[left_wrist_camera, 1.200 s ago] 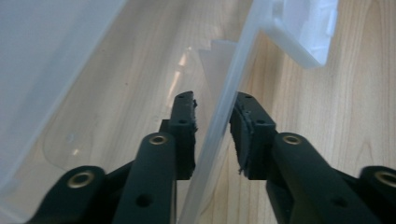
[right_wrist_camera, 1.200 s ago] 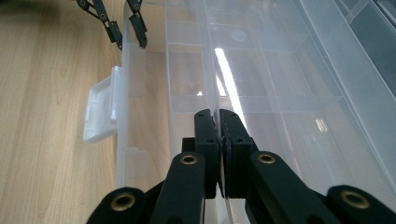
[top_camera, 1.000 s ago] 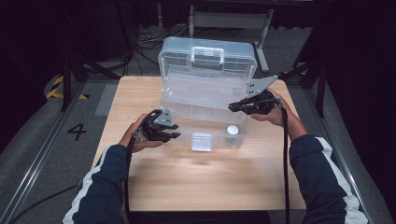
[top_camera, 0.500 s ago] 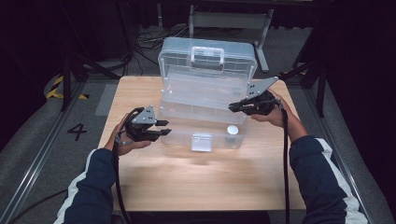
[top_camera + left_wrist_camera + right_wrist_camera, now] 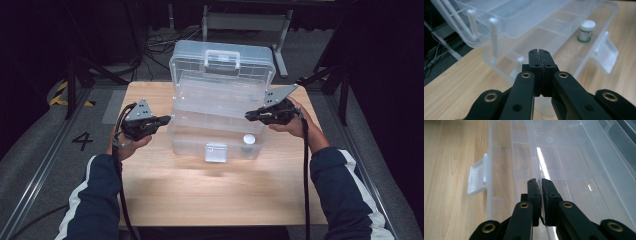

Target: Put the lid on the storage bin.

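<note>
A clear plastic organizer box (image 5: 215, 125) stands open at the middle of the wooden bench (image 5: 210, 195), its lid (image 5: 222, 62) propped upright at the far side with the carry handle uppermost. The right hand-held gripper (image 5: 248, 116) is clenched on the thin edge of the box's inner tray (image 5: 537, 167), the clear rim running straight up from between its pads in the right gripper view. The left hand-held gripper (image 5: 166, 120) hovers just off the box's left end, its jaws having just closed with nothing between them. Ahead of it and to the right, across the lower compartment, a small white-capped jar (image 5: 586, 30) stands upright near the front wall, just beside the front latch (image 5: 607, 55), which hangs open. Judging by this, opening is done and the jar is already stowed; what appears left is to settle the tray, swing the lid down and snap the latch, none of it yet begun.
</note>
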